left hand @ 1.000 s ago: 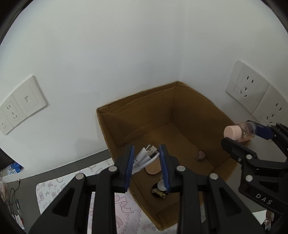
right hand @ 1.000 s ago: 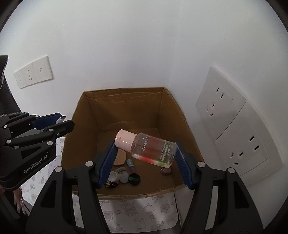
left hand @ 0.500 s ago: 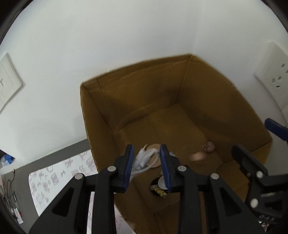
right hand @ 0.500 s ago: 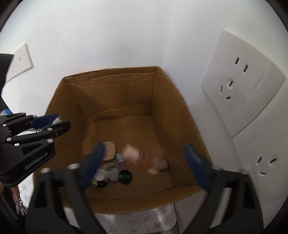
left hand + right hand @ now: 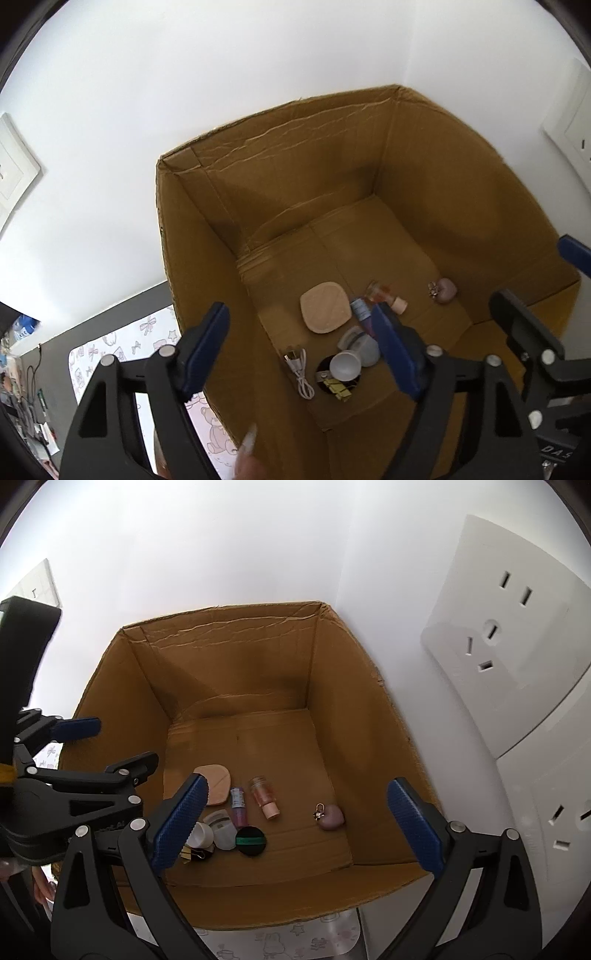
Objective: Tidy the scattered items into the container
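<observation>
Both your grippers hang empty over the open brown cardboard box (image 5: 369, 716): right gripper (image 5: 295, 823) spread wide, left gripper (image 5: 299, 350) opening. White coiled cable (image 5: 299, 373) and clear pink-capped bottle (image 5: 264, 795) lie on its floor. Nothing visibly left outside.

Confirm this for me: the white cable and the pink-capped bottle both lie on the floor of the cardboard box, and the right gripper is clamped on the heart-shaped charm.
One thing is wrong: the right gripper holds nothing. In the right wrist view its jaws stand wide apart above the cardboard box, and the heart-shaped charm lies loose on the floor. The white cable and pink-capped bottle do lie there.
</observation>
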Motion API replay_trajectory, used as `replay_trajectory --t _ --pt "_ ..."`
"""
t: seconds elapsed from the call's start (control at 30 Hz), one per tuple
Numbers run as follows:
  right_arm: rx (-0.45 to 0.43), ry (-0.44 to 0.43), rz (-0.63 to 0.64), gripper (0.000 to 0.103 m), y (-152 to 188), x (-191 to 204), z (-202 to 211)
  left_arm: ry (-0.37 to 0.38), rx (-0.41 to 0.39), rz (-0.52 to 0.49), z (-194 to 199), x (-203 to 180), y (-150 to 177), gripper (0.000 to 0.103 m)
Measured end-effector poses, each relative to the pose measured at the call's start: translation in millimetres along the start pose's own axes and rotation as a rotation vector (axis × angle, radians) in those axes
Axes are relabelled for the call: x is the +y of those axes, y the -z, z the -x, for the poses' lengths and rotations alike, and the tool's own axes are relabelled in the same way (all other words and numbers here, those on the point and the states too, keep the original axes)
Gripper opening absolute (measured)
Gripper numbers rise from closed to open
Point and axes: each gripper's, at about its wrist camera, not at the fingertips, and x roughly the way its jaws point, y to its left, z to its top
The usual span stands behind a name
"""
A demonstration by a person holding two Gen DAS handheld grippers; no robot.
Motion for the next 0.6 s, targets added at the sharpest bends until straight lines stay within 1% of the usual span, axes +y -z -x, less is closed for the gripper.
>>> replay_trajectory --t 0.17,0.27,0.37,0.43,0.5,0.6 --pt "0.001 0.001 0.005 0.099 1 0 1 -0.004 0.021 0.007 -1 0 0 0.079" --pt "-0.004 -0.004 0.003 0.099 1 0 3 0.032 0.035 0.033 3 3 -1 0.079" --pt "-0.009 -0.005 0.002 0.099 1 -1 6 0.043 0.040 0.041 5 4 0 0.079" --pt "-0.013 -0.004 0.004 0.099 2 -1 8 0.036 0.034 0.049 8 4 0 0.079" --pt "-0.021 -0.005 0.006 0.099 2 0 12 0.012 0.026 0.061 13 5 2 0.079" --pt "-0.032 -0.011 0.014 0.099 3 2 20 0.015 0.014 0.075 25 7 5 0.079"
